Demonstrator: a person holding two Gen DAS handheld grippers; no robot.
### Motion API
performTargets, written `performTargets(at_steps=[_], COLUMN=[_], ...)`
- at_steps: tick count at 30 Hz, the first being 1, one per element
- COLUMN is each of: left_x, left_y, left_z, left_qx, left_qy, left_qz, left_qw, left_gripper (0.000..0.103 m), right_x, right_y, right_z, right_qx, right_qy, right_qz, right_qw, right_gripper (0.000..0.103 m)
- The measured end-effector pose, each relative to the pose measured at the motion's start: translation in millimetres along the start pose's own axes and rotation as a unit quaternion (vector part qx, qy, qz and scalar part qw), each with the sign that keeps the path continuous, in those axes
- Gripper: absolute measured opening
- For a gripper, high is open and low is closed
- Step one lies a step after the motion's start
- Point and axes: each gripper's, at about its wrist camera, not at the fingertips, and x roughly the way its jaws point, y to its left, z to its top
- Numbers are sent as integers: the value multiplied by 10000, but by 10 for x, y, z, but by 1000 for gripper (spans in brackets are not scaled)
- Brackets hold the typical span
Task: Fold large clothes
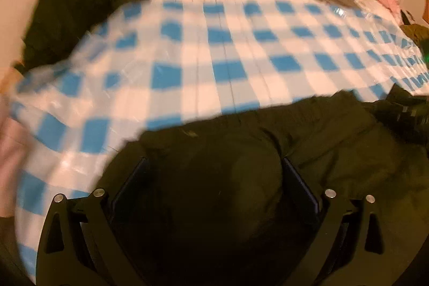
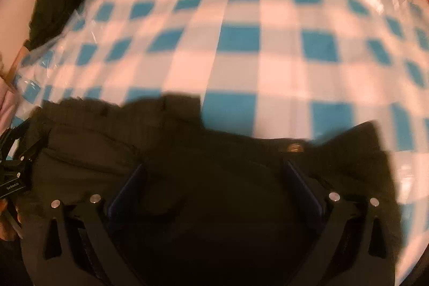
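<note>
Two grippers over one dark garment on checked plastic.

Largest: blue-and-white checked plastic table cover, glossy and slick, spread wide. Next: large dark olive fabric garment, bunched along the near edge with a brass button showing; another dark cloth heap at far left. Smallest: left gripper and right gripper, both spread wide with cloth mounded between the blue pads, nothing pinched. Risks, as judged: closing on too thick a bunch, catching several layers; dragging the slippery cover along; folding crooked.
</note>
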Motion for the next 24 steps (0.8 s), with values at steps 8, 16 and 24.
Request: performTargets(at_steps=[8,16,24], left_x=[121,64,-1182], left_y=[155,113,627], left_z=[-231,-312,-929], left_qx=[-183,-151,-896], left_qy=[12,5,-408], left_qz=[47,180,-339], left_qw=[9998,9997,9946], left_gripper=[94,94,94], right_x=[176,-129,-1506], right_y=[-797,-796,94], right_z=[-305,-395,-1265], right_qx=[970,1093,-122], right_qy=[-168,-380,-1023], right_qz=[5,227,759], right_qw=[9951,9930,9918], right_gripper=[96,97,97])
